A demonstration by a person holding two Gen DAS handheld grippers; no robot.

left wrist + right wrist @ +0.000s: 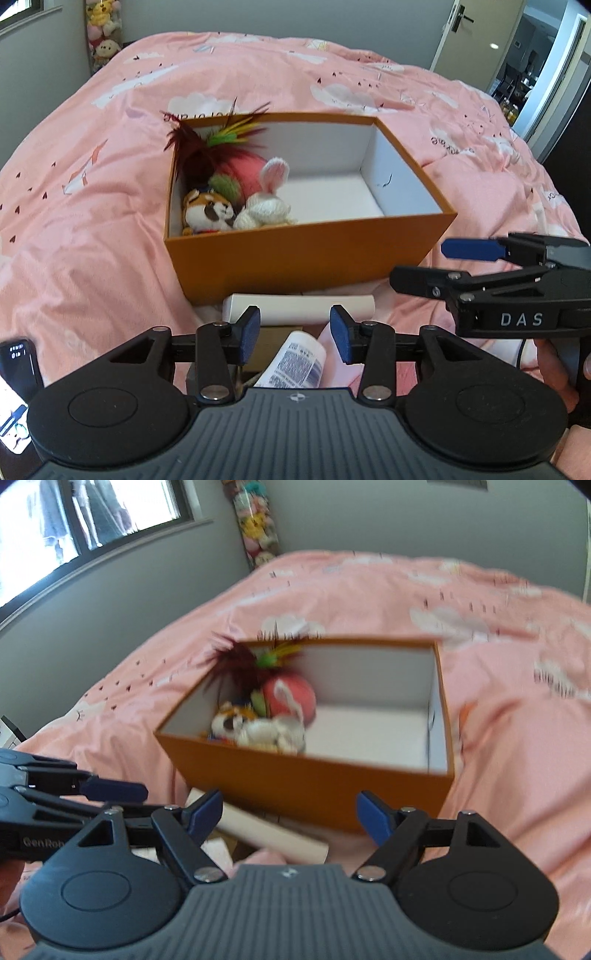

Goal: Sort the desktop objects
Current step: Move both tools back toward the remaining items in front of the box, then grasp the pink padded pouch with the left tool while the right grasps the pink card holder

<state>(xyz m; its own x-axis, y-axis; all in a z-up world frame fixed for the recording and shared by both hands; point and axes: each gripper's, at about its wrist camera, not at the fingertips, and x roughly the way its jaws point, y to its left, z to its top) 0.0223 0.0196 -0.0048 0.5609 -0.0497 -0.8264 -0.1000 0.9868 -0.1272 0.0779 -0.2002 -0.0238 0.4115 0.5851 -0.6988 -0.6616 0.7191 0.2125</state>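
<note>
An orange box (295,254) with a white inside sits on the pink bed and also shows in the right wrist view (317,786). In its left part lie a white plush bunny (264,212), a tiger plush (208,214), a pink ball (240,170) and feathers (207,142). My left gripper (295,334) is open and empty, just in front of the box, above a white bottle (295,363) and a white flat box (299,308). My right gripper (290,818) is open and empty, near the orange box's front wall.
The pink quilt (92,166) covers the bed all around the orange box. A phone (20,360) lies at the left edge. Plush toys (103,33) hang on the far wall. An open door (517,66) is at the back right. A window (74,528) is on the left.
</note>
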